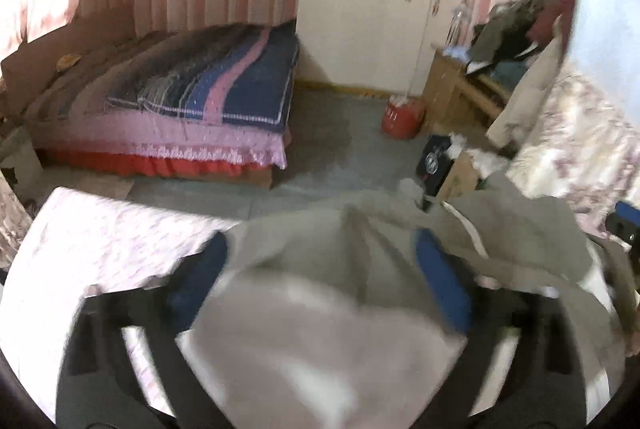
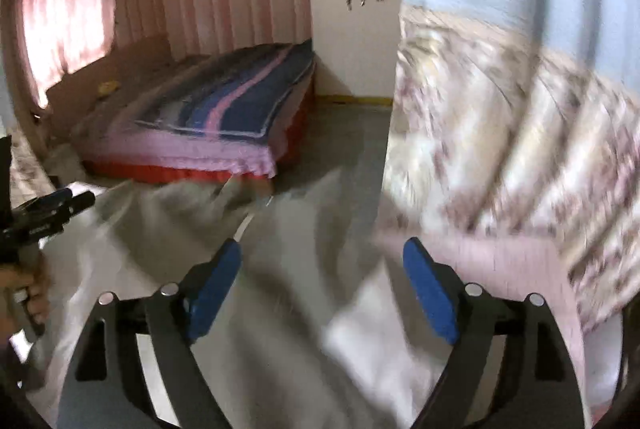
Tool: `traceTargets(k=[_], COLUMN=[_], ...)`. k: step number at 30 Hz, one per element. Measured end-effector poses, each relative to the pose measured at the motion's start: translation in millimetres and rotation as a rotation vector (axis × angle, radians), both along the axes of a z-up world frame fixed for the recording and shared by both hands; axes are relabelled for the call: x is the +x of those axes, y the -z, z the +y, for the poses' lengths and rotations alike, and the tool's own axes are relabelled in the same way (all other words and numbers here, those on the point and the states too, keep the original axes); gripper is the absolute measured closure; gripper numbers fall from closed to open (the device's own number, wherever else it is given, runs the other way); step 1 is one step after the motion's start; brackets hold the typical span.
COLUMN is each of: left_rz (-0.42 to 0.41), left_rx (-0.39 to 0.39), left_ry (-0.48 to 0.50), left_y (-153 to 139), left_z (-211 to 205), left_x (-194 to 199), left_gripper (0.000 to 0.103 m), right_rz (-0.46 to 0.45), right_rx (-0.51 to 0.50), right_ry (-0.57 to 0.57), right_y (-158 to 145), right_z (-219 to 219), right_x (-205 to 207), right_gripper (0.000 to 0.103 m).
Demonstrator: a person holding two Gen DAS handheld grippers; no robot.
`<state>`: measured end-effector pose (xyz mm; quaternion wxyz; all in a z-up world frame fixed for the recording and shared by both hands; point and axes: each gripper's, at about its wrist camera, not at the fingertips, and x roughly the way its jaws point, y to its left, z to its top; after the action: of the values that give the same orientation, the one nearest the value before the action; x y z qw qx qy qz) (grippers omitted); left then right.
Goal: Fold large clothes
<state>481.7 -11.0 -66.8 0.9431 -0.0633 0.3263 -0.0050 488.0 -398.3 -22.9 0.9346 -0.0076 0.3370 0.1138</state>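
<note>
A large grey-beige garment [image 1: 360, 269] with a white drawstring [image 1: 466, 225] lies bunched over the near bed. It fills the gap between the blue pads of my left gripper [image 1: 324, 249], whose jaws stand wide apart around the cloth. In the right wrist view the same garment [image 2: 280, 269] lies under and between the pads of my right gripper [image 2: 320, 253], also wide apart. The left gripper [image 2: 60, 205] shows at the left edge there, held by a hand. Both views are motion-blurred.
A pink floral sheet [image 1: 100, 241] covers the near bed. A flowered quilt [image 2: 500, 149] is heaped at the right. Across the grey floor stands a second bed [image 1: 208, 85] with a blue and pink blanket, a white wardrobe [image 1: 372, 9], a red container [image 1: 402, 117] and a cluttered wooden desk [image 1: 460, 85].
</note>
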Motion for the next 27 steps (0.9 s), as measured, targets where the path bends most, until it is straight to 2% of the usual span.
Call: traceTargets(k=[2, 6, 8, 9, 13, 17, 22, 23, 24, 25, 26, 27], left_rz=[0.005, 0.048, 0.046, 0.054, 0.103, 0.147, 0.265, 0.255, 0.238, 0.222, 0.22, 0.224], left_rx=[0.004, 0.079, 0.112, 0.103, 0.029, -0.03, 0.009, 0.016, 0.011, 0.0, -0.012, -0.034], left_ry=[0.024, 0.034, 0.003, -0.007, -0.015, 0.01, 0.053, 0.053, 0.064, 0.064, 0.075, 0.089], left_y=[-1, 14, 22, 27, 42, 60, 100, 101, 100, 98, 98, 97], left_z=[11, 32, 47, 55, 71, 62, 35, 33, 33, 35, 35, 35], left_x=[-48, -127, -179, -208, -278, -323, -336, -337, -338, -337, -337, -335], left_gripper=[0.003, 0.003, 0.003, 0.003, 0.003, 0.003, 0.004, 0.008, 0.032, 0.063, 0.075, 0.092], right_rz=[0.023, 0.038, 0.035, 0.035, 0.04, 0.055, 0.041, 0.029, 0.023, 0.017, 0.012, 0.012], right_rx=[0.002, 0.033, 0.03, 0.016, -0.006, -0.013, 0.0, 0.005, 0.004, 0.004, 0.005, 0.007], right_ry=[0.022, 0.042, 0.029, 0.038, 0.021, 0.008, 0.009, 0.01, 0.009, 0.01, 0.017, 0.023], right_y=[8, 23, 33, 37, 49, 57, 50, 47, 45, 43, 41, 40], right_z=[-13, -37, -40, -38, -34, -27, -27, -28, -28, -29, -31, -33], right_x=[-44, -134, -168, -184, -226, -257, -295, -304, -308, -311, -316, -318], right_gripper=[0.019, 0.019, 0.018, 0.018, 0.018, 0.018, 0.018, 0.018, 0.016, 0.016, 0.016, 0.016])
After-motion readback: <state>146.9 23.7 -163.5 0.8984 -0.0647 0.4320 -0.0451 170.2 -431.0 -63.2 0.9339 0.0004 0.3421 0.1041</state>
